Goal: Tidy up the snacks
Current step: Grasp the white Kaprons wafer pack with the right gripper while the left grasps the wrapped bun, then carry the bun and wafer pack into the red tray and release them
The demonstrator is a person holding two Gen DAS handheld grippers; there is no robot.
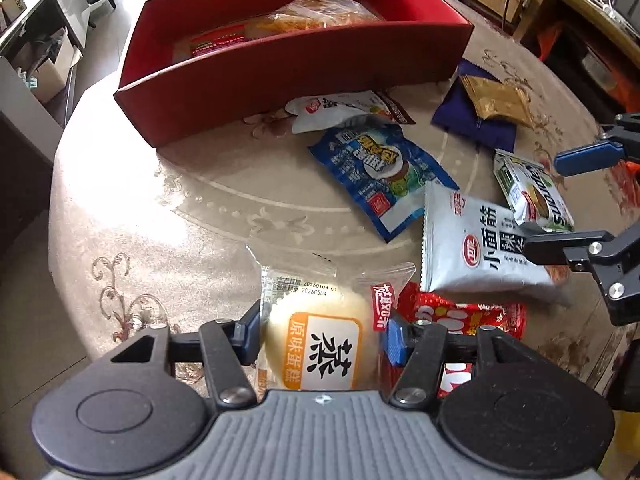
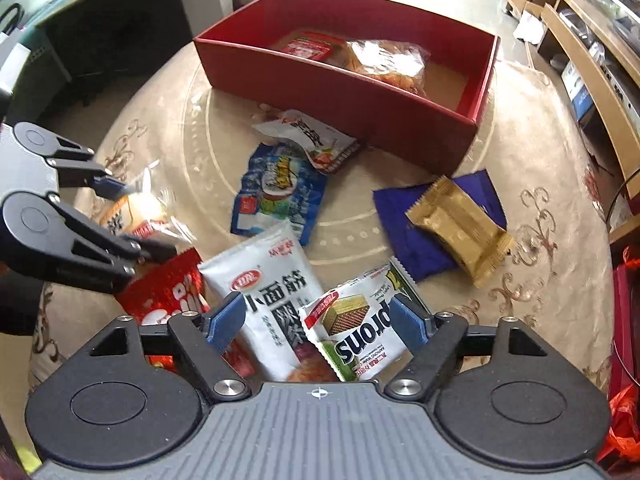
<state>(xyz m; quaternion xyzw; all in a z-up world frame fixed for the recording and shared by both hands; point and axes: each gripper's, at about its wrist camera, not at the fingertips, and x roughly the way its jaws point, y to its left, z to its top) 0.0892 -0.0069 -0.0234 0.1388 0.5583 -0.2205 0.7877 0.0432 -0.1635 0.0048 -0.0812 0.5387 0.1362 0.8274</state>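
On the round bench [image 1: 160, 208] with its patterned cloth, we see through the left wrist view the left tongs [image 1: 320, 332] closed on a clear-wrapped steamed cake [image 1: 320, 344], both blue pads pressed against the packet's sides. The cake is pale and round, with an orange-framed white label in black characters, and it sits at the near left edge of the scattered snacks. This view alone shows the label face-on; in the right wrist view the same cake [image 2: 136, 208] is only a glinting wrapper between the left tongs [image 2: 132, 220], its far side hidden.

Moving right, a red packet [image 1: 460, 312] lies just beside the cake, then a white pouch [image 1: 480, 248] and a blue packet [image 1: 380, 172] beyond it.

The right wrist view gives us what the left cannot: the right tongs [image 2: 318, 320] stand wide apart over a white-and-green wafer packet [image 2: 356, 332], which lies between the pads, overlapping the white pouch [image 2: 272, 300]; neither pad clearly presses on it. In the left view only the tips of these tongs [image 1: 560, 200] show.

Farther right, a gold packet [image 2: 460, 224] lies on a dark blue one [image 2: 404, 220]. Behind, the red box [image 2: 360, 92] holds a red-labelled packet and a clear bag of orange snacks [image 2: 388, 64].
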